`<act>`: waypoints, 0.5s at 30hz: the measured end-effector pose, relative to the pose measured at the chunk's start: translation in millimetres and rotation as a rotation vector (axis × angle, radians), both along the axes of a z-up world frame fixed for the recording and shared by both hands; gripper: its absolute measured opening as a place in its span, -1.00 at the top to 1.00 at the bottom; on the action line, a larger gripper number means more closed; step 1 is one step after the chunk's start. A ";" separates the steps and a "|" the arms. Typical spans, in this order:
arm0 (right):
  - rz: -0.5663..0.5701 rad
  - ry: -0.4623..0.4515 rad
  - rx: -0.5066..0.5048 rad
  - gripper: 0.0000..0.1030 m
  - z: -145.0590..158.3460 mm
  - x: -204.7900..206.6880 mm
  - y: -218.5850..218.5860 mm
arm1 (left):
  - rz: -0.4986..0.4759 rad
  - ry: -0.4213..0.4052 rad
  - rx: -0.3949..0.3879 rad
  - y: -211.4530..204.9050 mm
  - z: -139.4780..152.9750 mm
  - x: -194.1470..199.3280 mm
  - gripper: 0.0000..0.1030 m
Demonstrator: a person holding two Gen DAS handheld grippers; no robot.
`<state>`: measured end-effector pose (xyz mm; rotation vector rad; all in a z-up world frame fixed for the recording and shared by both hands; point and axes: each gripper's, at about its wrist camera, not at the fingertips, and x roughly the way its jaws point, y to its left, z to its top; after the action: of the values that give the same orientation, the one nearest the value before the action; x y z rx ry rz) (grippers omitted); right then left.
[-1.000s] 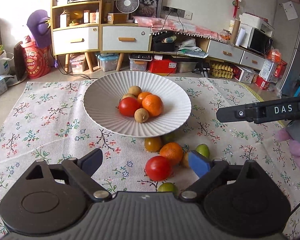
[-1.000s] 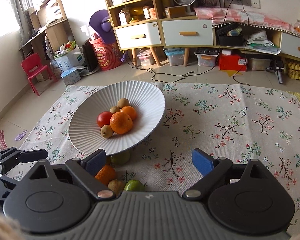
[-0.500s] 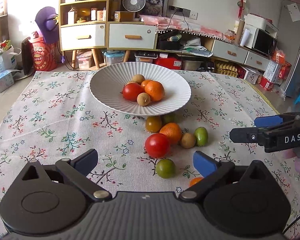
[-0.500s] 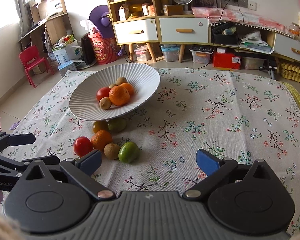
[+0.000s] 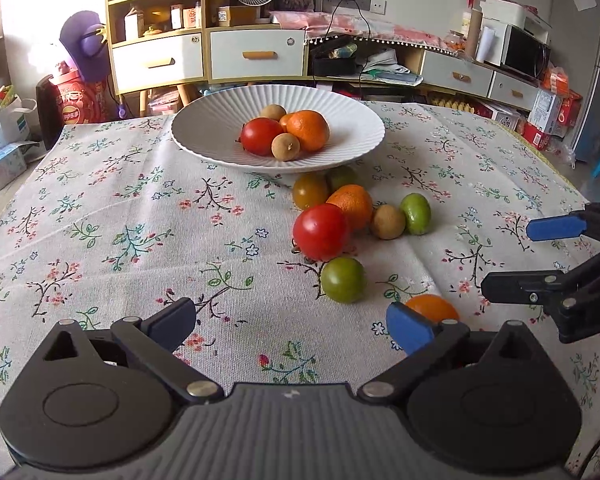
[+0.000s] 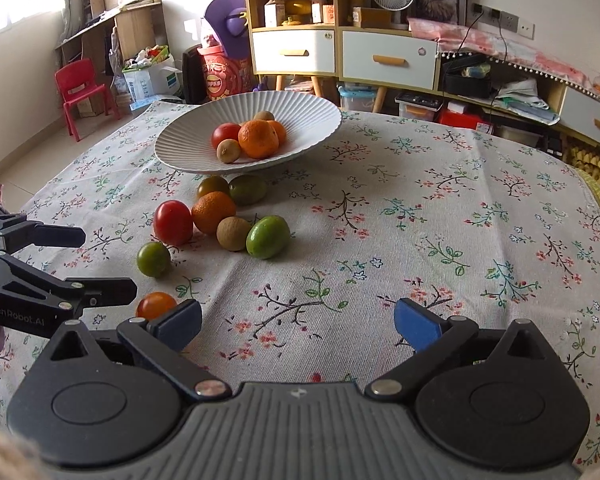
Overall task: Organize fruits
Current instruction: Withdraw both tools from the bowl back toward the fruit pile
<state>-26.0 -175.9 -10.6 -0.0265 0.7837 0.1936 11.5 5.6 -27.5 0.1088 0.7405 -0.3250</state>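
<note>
A white ribbed bowl point(image 5: 204, 142) point(image 6: 180, 144) on the floral cloth holds a red tomato point(image 5: 261, 136), oranges point(image 5: 308, 130) and brown longans. In front of it lie several loose fruits: a red tomato point(image 5: 321, 232) point(image 6: 173, 222), an orange point(image 5: 351, 205) point(image 6: 213, 211), a brown longan point(image 5: 387, 222), a green lime point(image 5: 416, 213) point(image 6: 268, 237), a green tomato point(image 5: 343, 280) point(image 6: 153, 259) and a small orange tomato point(image 5: 432, 307) point(image 6: 156, 305). My left gripper point(image 5: 290, 322) is open and empty, near the front of the table. My right gripper point(image 6: 298, 322) is open and empty to its right.
The right gripper shows at the right edge of the left wrist view point(image 5: 556, 256); the left gripper shows at the left edge of the right wrist view point(image 6: 56, 268). Shelves, drawers and clutter stand behind the table. A red chair point(image 6: 80, 88) is at far left.
Both grippers have pulled back from the bowl and away from the fruit pile, so more loose fruit is in view. Both stay open and empty.
</note>
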 end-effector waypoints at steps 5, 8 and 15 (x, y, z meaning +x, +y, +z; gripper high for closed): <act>0.002 0.009 -0.022 -0.99 -10.9 5.9 3.1 | 0.026 0.000 -0.012 2.7 -8.9 5.6 -0.88; -0.002 0.006 -0.039 -0.99 -17.0 14.0 5.7 | 0.025 -0.019 -0.001 1.2 -9.7 6.1 -0.87; 0.019 -0.039 -0.054 -1.00 -23.7 24.9 9.0 | -0.008 -0.038 0.006 -6.6 -8.7 6.0 -0.67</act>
<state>-1.1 -166.9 -34.3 -0.0889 0.7498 0.1893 17.5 -0.9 -36.2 0.1237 0.7039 -0.3278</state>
